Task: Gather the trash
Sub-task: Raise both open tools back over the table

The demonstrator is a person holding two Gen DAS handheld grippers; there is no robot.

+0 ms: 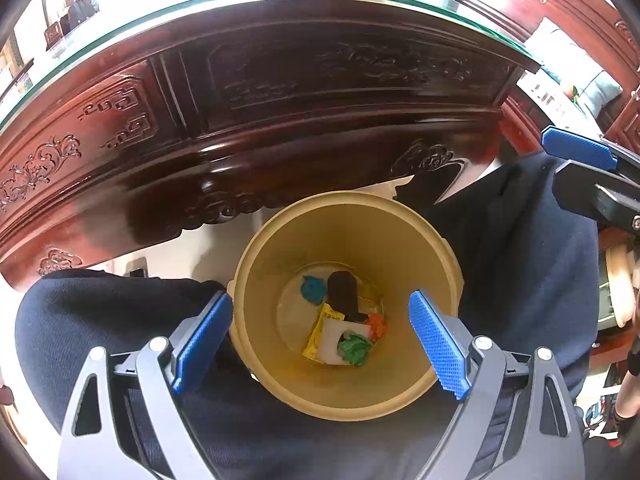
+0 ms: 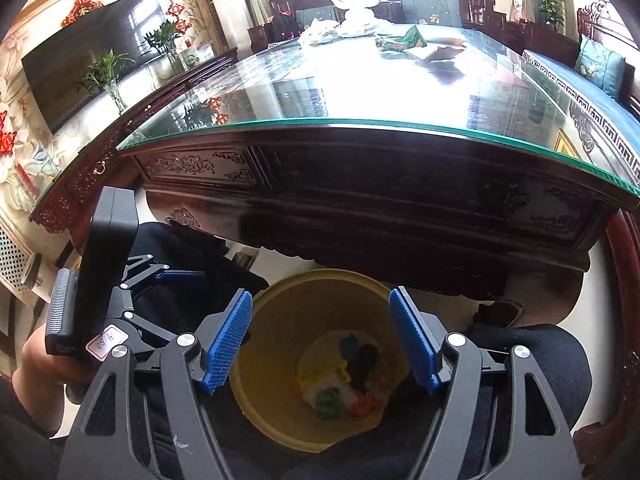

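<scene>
Both claws, left (image 1: 320, 340) and right (image 2: 320, 344), stand wide open, empty, touching nothing. Table (image 2: 360, 184) edge overhangs ahead. Bin (image 1: 404, 240) sits below the fingers, between the person's knees, rim unobstructed. Trash (image 1: 344, 320) lies on the bin floor, well beneath both claws.

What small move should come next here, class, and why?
Probably lift the right gripper toward the tabletop for more trash. Both grippers hang open and empty over the bin, the left gripper too. Scraps already lie at the bin's bottom, and a green packet and papers remain on the far end of the glass.
</scene>
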